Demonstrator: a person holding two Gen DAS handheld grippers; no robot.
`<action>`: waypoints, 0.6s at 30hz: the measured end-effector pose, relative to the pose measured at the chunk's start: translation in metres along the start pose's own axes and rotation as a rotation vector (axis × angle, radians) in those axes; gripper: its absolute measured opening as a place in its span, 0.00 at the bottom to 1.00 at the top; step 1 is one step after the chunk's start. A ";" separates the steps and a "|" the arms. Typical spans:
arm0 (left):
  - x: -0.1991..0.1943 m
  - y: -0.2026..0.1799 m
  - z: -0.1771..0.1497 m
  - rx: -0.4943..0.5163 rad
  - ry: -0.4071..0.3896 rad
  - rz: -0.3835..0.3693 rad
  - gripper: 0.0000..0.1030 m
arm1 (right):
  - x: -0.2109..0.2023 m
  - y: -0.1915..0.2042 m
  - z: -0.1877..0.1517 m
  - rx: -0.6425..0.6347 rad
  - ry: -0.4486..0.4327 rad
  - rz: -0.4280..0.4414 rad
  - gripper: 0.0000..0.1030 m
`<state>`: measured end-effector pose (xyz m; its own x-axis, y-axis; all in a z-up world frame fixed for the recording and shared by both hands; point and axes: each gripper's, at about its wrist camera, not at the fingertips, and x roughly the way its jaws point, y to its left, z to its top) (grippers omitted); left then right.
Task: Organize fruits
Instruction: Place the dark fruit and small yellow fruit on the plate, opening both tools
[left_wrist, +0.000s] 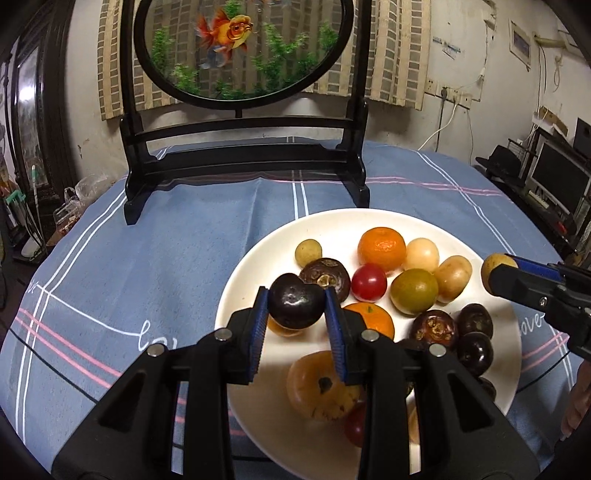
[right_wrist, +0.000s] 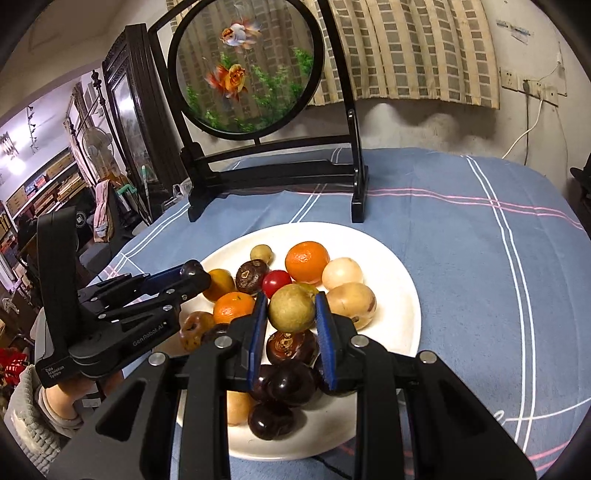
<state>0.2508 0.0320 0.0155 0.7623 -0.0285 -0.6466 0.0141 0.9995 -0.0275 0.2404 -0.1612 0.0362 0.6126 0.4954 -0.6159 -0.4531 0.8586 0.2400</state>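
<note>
A white plate (left_wrist: 255, 273) on the blue cloth holds several fruits: oranges (left_wrist: 381, 247), a red tomato (left_wrist: 368, 283), pale and green round fruits, dark chestnut-like fruits. My left gripper (left_wrist: 296, 303) is shut on a dark purple-brown fruit (left_wrist: 293, 305), held above the plate's left part. My right gripper (right_wrist: 290, 309) is shut on a yellow-green round fruit (right_wrist: 290, 307), held above the plate (right_wrist: 399, 280). The right gripper also shows at the right edge of the left wrist view (left_wrist: 496, 275), the left gripper at the left of the right wrist view (right_wrist: 194, 275).
A black wooden stand with a round goldfish screen (left_wrist: 243, 48) stands on the table behind the plate. The blue checked tablecloth (left_wrist: 147, 258) covers the table. Furniture and clutter lie beyond the table edges on both sides.
</note>
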 end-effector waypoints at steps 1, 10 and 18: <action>0.001 -0.001 0.000 0.007 0.002 0.002 0.30 | 0.001 0.000 0.001 -0.003 0.002 0.000 0.26; 0.005 -0.006 -0.002 0.026 0.011 0.005 0.30 | 0.014 0.001 0.000 -0.005 0.028 0.003 0.26; -0.001 -0.010 -0.003 0.039 -0.010 0.023 0.57 | 0.019 0.005 -0.003 -0.034 0.025 -0.063 0.75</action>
<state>0.2479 0.0222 0.0141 0.7694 -0.0052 -0.6388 0.0211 0.9996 0.0173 0.2484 -0.1482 0.0237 0.6239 0.4371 -0.6478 -0.4366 0.8825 0.1748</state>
